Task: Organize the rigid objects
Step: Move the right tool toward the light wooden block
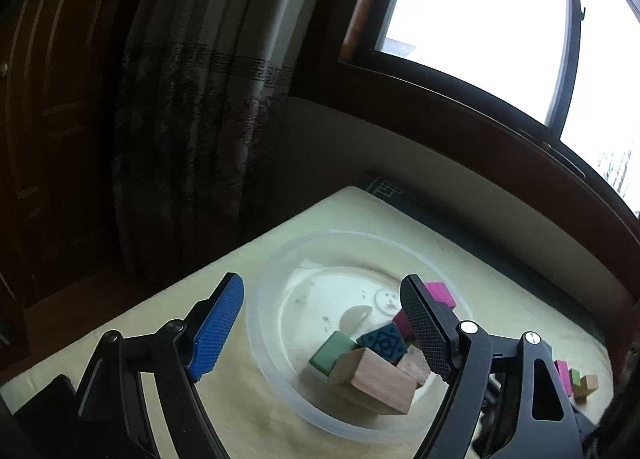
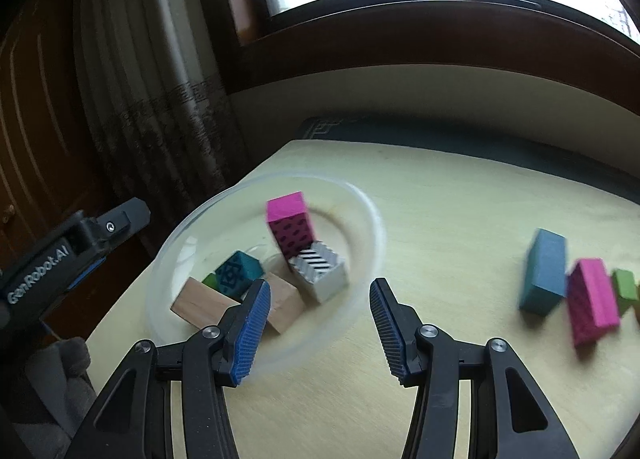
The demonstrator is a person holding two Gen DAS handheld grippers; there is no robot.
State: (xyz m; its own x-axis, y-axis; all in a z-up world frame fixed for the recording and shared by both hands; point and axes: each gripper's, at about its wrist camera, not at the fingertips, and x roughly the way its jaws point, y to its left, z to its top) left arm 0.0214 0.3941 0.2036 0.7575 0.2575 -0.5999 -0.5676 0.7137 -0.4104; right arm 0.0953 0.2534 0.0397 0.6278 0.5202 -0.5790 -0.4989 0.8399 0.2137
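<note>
A clear plastic bowl (image 2: 360, 203) on the pale table holds several wooden blocks: a magenta one (image 2: 290, 221) standing upright, a black-and-white striped one (image 2: 320, 271), a teal patterned cube (image 2: 238, 269) and plain wood pieces (image 2: 200, 305). My right gripper (image 2: 320, 295) hangs open just above the bowl's near rim, nothing between its fingers. In the left wrist view the same bowl (image 1: 260, 299) sits between the open fingers of my left gripper (image 1: 322, 299), which holds nothing; a green block (image 1: 332, 351) and a plain wood block (image 1: 380, 383) lie inside. The left gripper's body (image 2: 72, 259) shows at the bowl's left.
To the right of the bowl stand loose blocks: a teal one (image 2: 544, 271), a magenta one (image 2: 592, 299) and a green one (image 2: 626, 287). A curtain (image 1: 192, 119), a wooden cabinet and a window ledge (image 2: 400, 31) border the table. The table's left edge drops off near the bowl.
</note>
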